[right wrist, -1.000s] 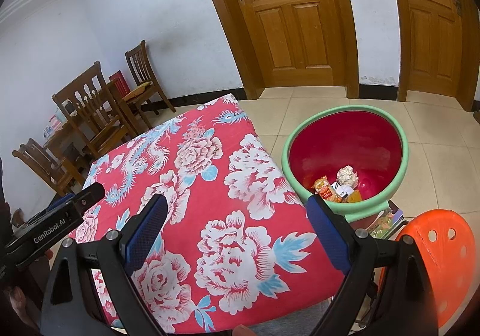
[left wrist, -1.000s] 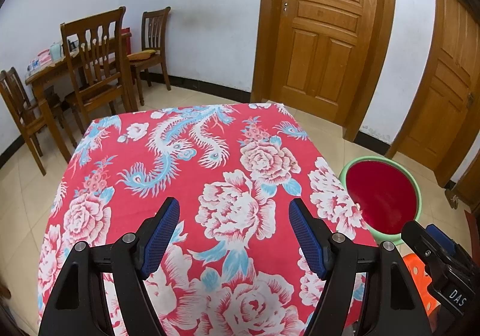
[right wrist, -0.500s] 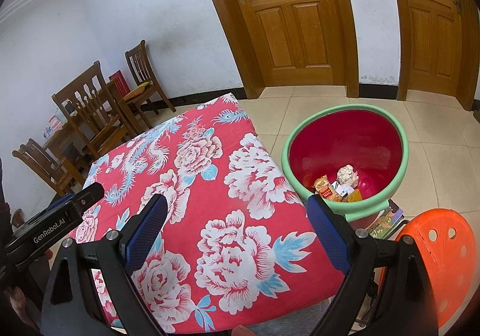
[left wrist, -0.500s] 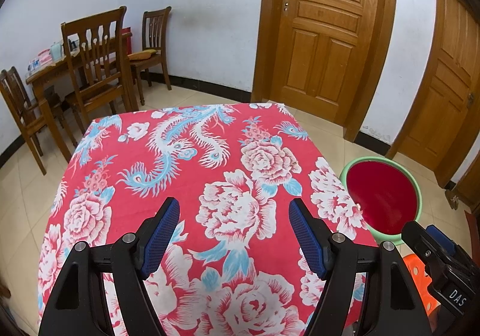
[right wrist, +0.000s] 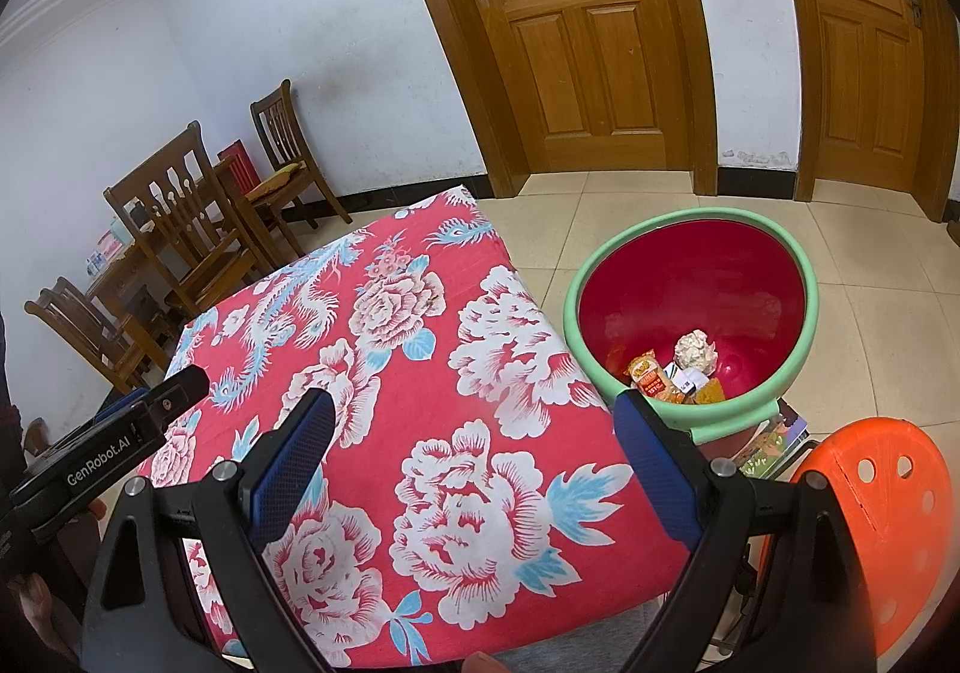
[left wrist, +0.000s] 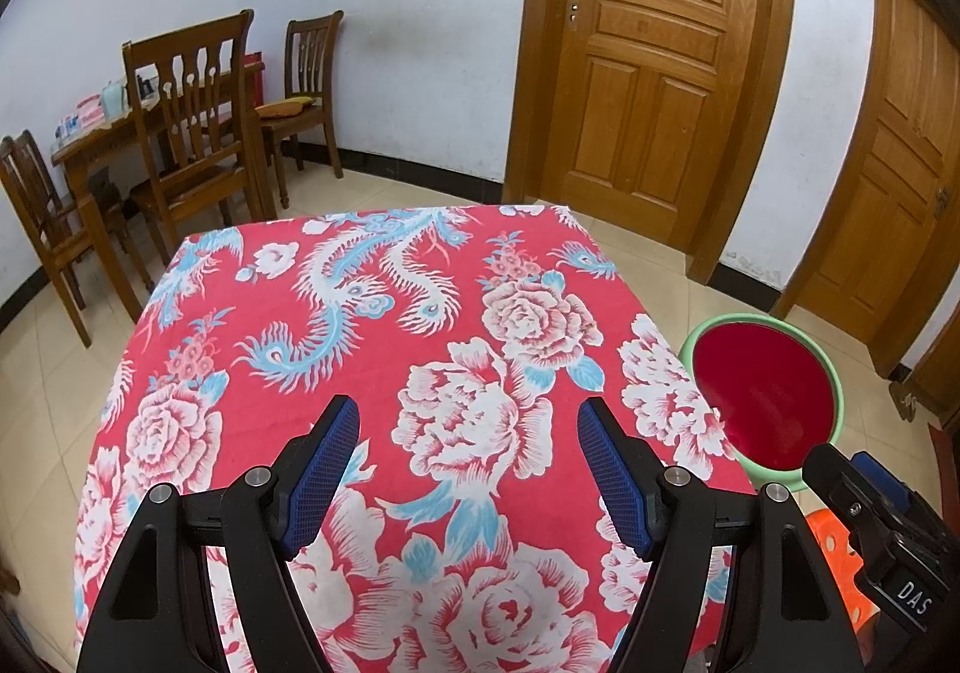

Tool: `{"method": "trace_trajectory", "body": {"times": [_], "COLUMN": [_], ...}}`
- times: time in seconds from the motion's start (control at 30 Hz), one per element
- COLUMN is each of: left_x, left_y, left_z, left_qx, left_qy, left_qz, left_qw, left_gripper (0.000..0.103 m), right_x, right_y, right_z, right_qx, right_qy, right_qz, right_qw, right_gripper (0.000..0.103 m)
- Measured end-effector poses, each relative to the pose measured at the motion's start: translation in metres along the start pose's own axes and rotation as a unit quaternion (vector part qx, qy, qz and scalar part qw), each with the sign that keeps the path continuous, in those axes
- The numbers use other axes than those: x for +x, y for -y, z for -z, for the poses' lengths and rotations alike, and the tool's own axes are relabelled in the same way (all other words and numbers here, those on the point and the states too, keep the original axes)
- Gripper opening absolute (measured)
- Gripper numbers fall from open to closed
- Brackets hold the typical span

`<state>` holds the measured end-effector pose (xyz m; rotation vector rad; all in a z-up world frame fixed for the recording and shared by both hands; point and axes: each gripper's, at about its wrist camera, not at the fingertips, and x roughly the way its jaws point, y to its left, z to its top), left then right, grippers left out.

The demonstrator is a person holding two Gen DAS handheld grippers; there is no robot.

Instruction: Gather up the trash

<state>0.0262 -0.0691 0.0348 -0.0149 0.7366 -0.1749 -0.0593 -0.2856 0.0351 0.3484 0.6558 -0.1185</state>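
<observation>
Apparently trash (right wrist: 672, 373) is binned in basin (right wrist: 807, 277) — L gripper (left wrist: 468, 469) & R gripper (right wrist: 474, 469) held spread, empty, over tablecloth (left wrist: 384, 349)

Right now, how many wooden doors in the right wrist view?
2. One door stands behind the floral table's far end; the other door is further right, behind the red basin. Neither is hidden.

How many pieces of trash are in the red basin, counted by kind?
Crumpled paper ball: 1
Orange snack packets: 2, one partly hidden by the red basin rim
White wrapper: 1
Total: 4 visible pieces; more may be hidden behind the rim.
</observation>
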Motion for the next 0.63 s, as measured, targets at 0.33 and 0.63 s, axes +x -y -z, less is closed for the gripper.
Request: {"method": "trace_trajectory", "body": {"times": [0.33, 0.63], "left_x": [0.0002, 0.0039], "left_y": [0.0003, -0.0031], "left_z": [0.0006, 0.002], "left_qx": [-0.001, -0.005], "left_qy": [-0.001, -0.003], "left_qz": [0.0, 0.0], "left_qw": [1.0, 1.0], "left_gripper": [0.076, 0.076], "right_x": [0.0, 0.007], "right_y": [-0.0002, -0.0034], "right_z": [-0.0006, 0.0044], "right_qx": [0.0, -0.004], "right_qy": [-0.001, -0.007], "right_qz": [0.0, 0.003], "right_qw": [1.0, 1.0], "right_gripper": [0.093, 0.093]}}
